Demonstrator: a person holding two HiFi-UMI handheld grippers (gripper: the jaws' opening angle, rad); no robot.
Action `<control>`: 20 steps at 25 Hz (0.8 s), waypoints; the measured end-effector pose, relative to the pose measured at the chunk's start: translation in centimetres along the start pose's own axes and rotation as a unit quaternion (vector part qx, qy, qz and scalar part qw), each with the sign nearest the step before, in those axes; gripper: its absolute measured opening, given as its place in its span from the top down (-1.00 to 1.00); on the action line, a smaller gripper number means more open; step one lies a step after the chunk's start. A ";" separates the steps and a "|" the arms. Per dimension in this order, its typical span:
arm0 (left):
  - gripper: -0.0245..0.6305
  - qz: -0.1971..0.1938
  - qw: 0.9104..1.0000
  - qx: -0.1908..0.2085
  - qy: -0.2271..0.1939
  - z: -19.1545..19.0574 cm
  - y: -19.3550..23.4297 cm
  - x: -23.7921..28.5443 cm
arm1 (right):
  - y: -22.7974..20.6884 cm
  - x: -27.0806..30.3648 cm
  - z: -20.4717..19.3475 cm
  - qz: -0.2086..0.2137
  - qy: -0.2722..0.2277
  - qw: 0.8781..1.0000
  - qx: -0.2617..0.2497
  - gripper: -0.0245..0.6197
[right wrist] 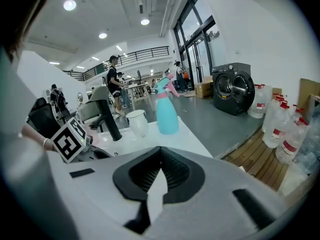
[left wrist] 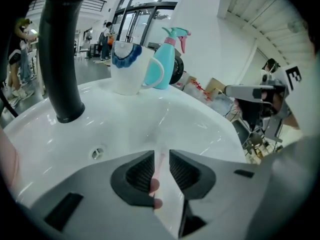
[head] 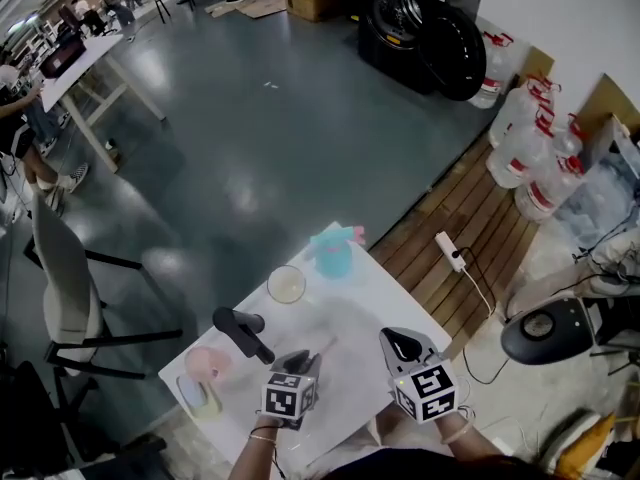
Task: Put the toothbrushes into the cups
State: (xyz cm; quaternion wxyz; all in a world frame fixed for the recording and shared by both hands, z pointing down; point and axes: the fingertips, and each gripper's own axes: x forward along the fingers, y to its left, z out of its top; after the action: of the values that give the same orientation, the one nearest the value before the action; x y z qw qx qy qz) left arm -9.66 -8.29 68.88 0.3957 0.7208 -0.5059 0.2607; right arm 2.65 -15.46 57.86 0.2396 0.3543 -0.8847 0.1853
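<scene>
Left tool (left wrist: 161,156) clamps the pink toothbrush (left wrist: 159,166) low over the white basin (left wrist: 200,119). The white cup (left wrist: 126,66) stands well ahead, touching the blue spray bottle (left wrist: 161,66). Right tool (right wrist: 160,151) hangs pinched together, empty.

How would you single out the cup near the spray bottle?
Find the white sink top, then its far edge beyond the black faucet. The cup stands there beside the turquoise spray bottle: short, white, blue-patterned near its rim.
</scene>
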 end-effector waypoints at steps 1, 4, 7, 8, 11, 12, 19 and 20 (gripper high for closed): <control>0.67 -0.001 1.000 0.002 0.003 -0.1 0.0 0.1 | 0.0 -0.1 -0.1 -0.001 0.001 1.000 0.001 0.91; 0.66 -0.005 1.000 0.007 0.012 -0.5 0.0 0.6 | -0.1 -0.3 -0.7 -0.005 0.006 1.000 0.004 0.91; 0.66 -0.009 1.000 0.011 0.017 -0.9 0.0 1.3 | -0.3 -0.4 -1.2 -0.009 0.010 1.000 0.007 0.91; 0.66 -0.011 1.000 0.013 0.020 -1.0 0.0 1.5 | -0.3 -0.4 -1.3 -0.010 0.011 1.000 0.008 0.91; 0.63 -0.019 0.999 0.017 0.030 -1.2 -0.2 2.1 | -0.6 -0.5 -1.5 -0.013 0.014 1.000 0.008 0.91; 0.63 -0.021 0.999 0.017 0.032 -1.3 -0.2 2.3 | -0.6 -0.6 -1.6 -0.014 0.015 1.000 0.008 0.91; 0.62 -0.024 0.998 0.023 0.053 -2.1 0.2 4.2 | -1.4 -0.7 -2.6 -0.023 0.023 0.999 0.018 0.91; 0.62 -0.024 0.998 0.025 0.057 -2.2 0.2 4.4 | -1.5 -0.6 -2.7 -0.024 0.024 0.999 0.019 0.91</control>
State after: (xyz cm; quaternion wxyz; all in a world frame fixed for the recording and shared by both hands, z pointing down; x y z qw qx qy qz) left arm -8.24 -8.83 73.54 0.4117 0.7267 -0.4582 0.3041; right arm 4.90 -14.77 59.94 0.2582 0.3750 -0.8666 0.2043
